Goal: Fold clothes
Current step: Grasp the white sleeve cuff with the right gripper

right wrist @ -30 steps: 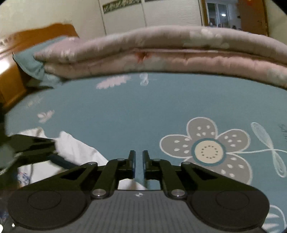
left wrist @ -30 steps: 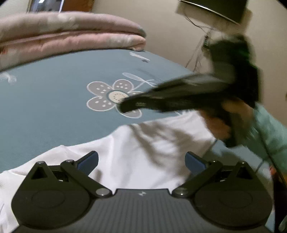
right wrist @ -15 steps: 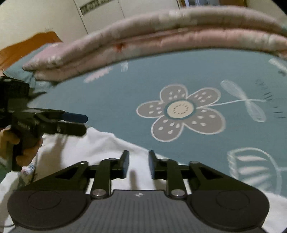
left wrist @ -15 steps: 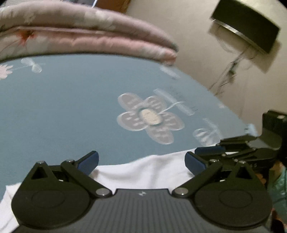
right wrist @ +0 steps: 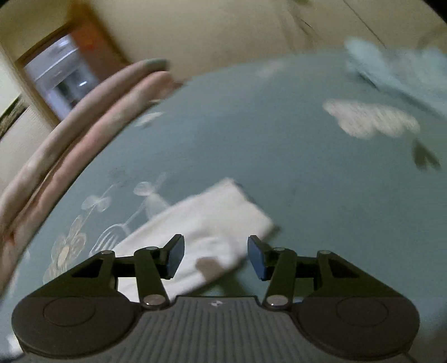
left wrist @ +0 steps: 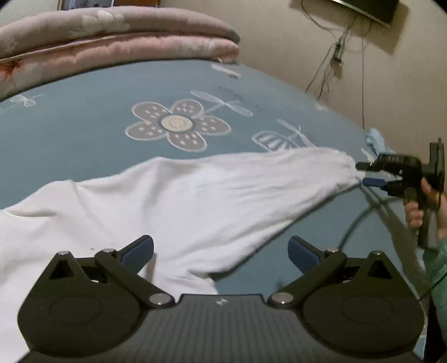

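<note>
Since the earlier frames the right gripper (right wrist: pixel 215 257) has swung out to the far end of the white garment (left wrist: pixel 173 203), and its jaws have just been opening; in its own view they stand partly apart with the end of a sleeve (right wrist: pixel 212 223) lying below and between them, the pads clear of the cloth. Seen from the left wrist, that same gripper (left wrist: pixel 363 174) sits at the tip of the stretched sleeve, gripped by a hand (left wrist: pixel 424 206) with a green cuff (left wrist: pixel 438 268) below it, and a dark cable (left wrist: pixel 363 212) trails down from it. Whether a pad touches the cloth there is too blurred to tell.

The left gripper (left wrist: pixel 220 251) is spread wide, holding nothing, and hovers over the near edge of the garment's body, which lies spread across a blue bedsheet (left wrist: pixel 83 134).

Around it: a large grey flower print (left wrist: pixel 177 124) on the sheet just beyond the garment, a folded pink quilt (left wrist: pixel 117 42) along the far edge of the bed, a small pale blue cloth (left wrist: pixel 375 139) near the bed's right edge, and on the beige wall a dark flat screen (left wrist: pixel 368 9) with loose wires (left wrist: pixel 335 58) hanging under it. Nothing lies between either gripper and the garment. The right view is motion-blurred; a doorway (right wrist: pixel 64 81) shows at its upper left. No writing can be read.
</note>
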`<action>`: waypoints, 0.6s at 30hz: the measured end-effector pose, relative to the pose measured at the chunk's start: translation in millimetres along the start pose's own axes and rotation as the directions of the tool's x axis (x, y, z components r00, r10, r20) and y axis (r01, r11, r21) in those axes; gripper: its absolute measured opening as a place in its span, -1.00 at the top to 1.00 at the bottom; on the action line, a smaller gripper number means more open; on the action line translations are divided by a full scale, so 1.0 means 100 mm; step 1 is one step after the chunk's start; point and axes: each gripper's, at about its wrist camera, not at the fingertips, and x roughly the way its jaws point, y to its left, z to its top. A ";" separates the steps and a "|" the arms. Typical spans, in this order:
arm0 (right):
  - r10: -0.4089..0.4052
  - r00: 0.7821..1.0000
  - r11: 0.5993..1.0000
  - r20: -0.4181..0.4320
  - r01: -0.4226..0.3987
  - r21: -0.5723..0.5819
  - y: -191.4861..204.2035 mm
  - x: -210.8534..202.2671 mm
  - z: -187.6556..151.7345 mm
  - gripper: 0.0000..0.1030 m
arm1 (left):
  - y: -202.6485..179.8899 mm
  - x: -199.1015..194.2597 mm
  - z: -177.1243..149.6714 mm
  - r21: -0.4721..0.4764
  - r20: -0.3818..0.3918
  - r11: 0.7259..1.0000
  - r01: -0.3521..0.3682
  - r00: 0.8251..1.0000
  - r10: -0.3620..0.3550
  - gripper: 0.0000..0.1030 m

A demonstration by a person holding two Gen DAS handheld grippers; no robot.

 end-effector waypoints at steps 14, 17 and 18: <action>0.068 0.997 0.993 -0.046 -0.063 0.097 -0.20 0.22 0.22 0.54 | -0.24 0.09 0.07 0.026 -0.023 1.000 0.006 1.000 -0.005 -0.97; 0.069 0.997 0.990 -0.036 -0.064 0.126 -0.27 0.20 0.21 0.76 | -0.26 0.12 0.04 0.052 -0.012 0.998 -0.029 0.999 0.030 -0.97; 0.068 0.997 0.992 -0.026 -0.065 0.105 -0.26 0.15 0.23 0.79 | -0.27 0.13 0.03 0.051 -0.011 0.998 -0.028 1.000 0.029 -0.97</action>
